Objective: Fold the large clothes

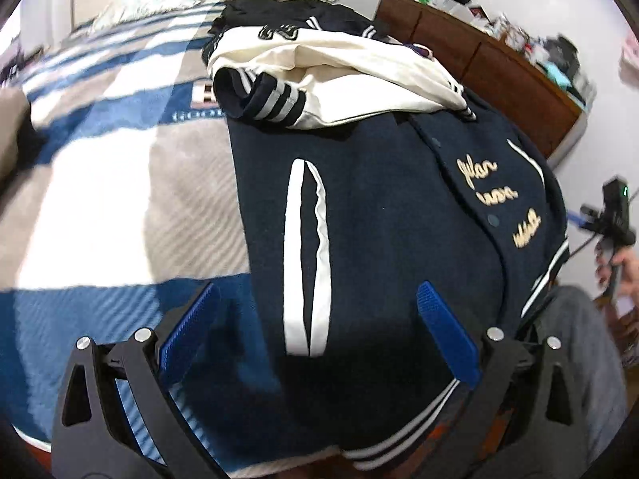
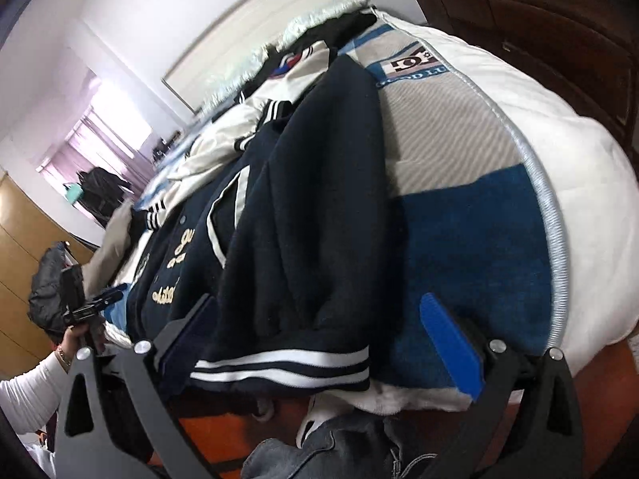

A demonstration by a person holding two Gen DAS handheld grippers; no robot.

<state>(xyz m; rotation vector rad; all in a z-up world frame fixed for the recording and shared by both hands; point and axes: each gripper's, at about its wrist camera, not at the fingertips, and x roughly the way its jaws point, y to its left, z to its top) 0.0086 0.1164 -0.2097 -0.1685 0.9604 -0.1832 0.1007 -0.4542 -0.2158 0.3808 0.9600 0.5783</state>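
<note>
A navy varsity jacket (image 1: 379, 219) lies spread on the bed, with a white-trimmed pocket (image 1: 305, 255), cream lettering and a striped hem near me. Its cream sleeves (image 1: 339, 72) are bunched at the far end, one striped cuff (image 1: 263, 97) showing. My left gripper (image 1: 315, 303) is open just above the jacket's lower front, its blue pads either side of the pocket. In the right wrist view the jacket (image 2: 303, 207) has a navy side fold lying over it. My right gripper (image 2: 319, 315) is open at the striped hem (image 2: 279, 363). The other gripper (image 2: 94, 303) shows at the left.
The bed has a blue, white and grey striped blanket (image 1: 120, 183) and a white duvet edge (image 2: 579, 199). A brown dresser (image 1: 479, 60) with clutter stands to the right of the bed. A dark wardrobe (image 2: 539, 12) is close by. Denim-clad legs (image 2: 339, 451) sit at the bed's foot.
</note>
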